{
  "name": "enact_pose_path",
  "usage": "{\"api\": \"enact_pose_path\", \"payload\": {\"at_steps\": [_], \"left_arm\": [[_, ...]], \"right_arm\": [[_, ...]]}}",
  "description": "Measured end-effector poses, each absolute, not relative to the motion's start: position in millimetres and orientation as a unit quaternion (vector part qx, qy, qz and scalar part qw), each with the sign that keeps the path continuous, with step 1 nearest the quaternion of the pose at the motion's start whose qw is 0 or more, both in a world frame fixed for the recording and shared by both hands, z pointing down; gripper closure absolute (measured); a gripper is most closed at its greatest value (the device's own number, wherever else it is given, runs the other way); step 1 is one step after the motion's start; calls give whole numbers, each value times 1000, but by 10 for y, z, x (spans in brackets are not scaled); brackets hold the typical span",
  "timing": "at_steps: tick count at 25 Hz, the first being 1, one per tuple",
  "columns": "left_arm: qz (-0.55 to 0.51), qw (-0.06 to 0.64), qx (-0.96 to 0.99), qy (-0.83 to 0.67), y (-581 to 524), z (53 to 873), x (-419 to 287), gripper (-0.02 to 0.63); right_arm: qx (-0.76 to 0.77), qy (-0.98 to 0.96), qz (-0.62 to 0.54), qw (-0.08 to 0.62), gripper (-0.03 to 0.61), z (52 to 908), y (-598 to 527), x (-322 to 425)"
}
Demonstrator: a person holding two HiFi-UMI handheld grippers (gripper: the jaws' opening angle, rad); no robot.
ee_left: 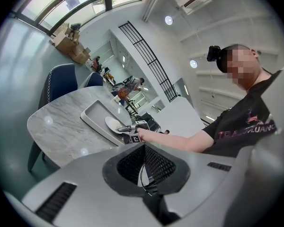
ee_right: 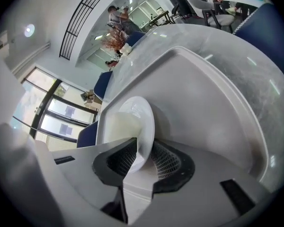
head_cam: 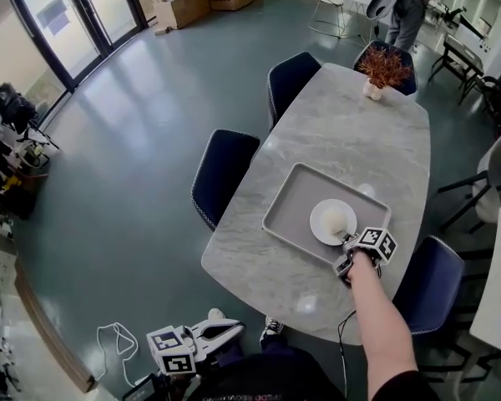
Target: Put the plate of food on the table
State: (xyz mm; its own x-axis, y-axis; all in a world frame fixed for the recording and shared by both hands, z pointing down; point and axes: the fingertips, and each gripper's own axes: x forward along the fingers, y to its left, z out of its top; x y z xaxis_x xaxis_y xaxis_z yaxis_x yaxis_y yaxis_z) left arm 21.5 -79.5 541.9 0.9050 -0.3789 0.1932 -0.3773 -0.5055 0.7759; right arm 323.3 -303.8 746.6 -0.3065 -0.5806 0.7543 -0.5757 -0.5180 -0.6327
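Left gripper (head_cam: 234, 329), well short of the tray (head_cam: 288, 200) and off the bench (head_cam: 351, 132): fingers (ee_left: 128, 163) together, nothing between them. Right gripper (head_cam: 348, 242), at the tray's near rim: fingers (ee_right: 168, 161) apart, astride the edge of the plate (head_cam: 327, 224), which carries pale food (head_cam: 339, 218) and lies inside the tray.

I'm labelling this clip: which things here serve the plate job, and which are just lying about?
In the job: plate of food, grey tray, marble table, right gripper.
Just about: potted plant, blue chairs, cardboard boxes, left gripper.
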Motion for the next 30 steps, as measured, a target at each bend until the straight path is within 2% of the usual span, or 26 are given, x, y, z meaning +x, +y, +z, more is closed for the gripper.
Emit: {"api": "enact_pose_path", "payload": {"at_steps": [4, 14, 17, 26, 27, 28, 30], "left_arm": [[-4, 444, 870, -215, -780, 5401, 228, 606], [-9, 442, 869, -221, -681, 5388, 167, 606], [-9, 439, 871, -221, -671, 5367, 150, 607], [-11, 436, 873, -218, -627, 5345, 159, 607], [-11, 437, 872, -219, -618, 5351, 140, 607], [-10, 437, 872, -219, -614, 5351, 127, 607], [-7, 436, 874, -215, -624, 5341, 113, 607]], "right_arm": [[-597, 487, -637, -31, 494, 7472, -2989, 3254], [-599, 486, -633, -58, 472, 7446, -2889, 3293], [-604, 486, -629, -66, 437, 7463, -2844, 3301], [-616, 520, -589, -53, 439, 7168, -2843, 3357], [-618, 526, -582, -49, 488, 7115, -2835, 3348], [-619, 532, -576, -45, 571, 7069, -2828, 3336], [-616, 545, -567, -35, 571, 7002, -2819, 3297]]}}
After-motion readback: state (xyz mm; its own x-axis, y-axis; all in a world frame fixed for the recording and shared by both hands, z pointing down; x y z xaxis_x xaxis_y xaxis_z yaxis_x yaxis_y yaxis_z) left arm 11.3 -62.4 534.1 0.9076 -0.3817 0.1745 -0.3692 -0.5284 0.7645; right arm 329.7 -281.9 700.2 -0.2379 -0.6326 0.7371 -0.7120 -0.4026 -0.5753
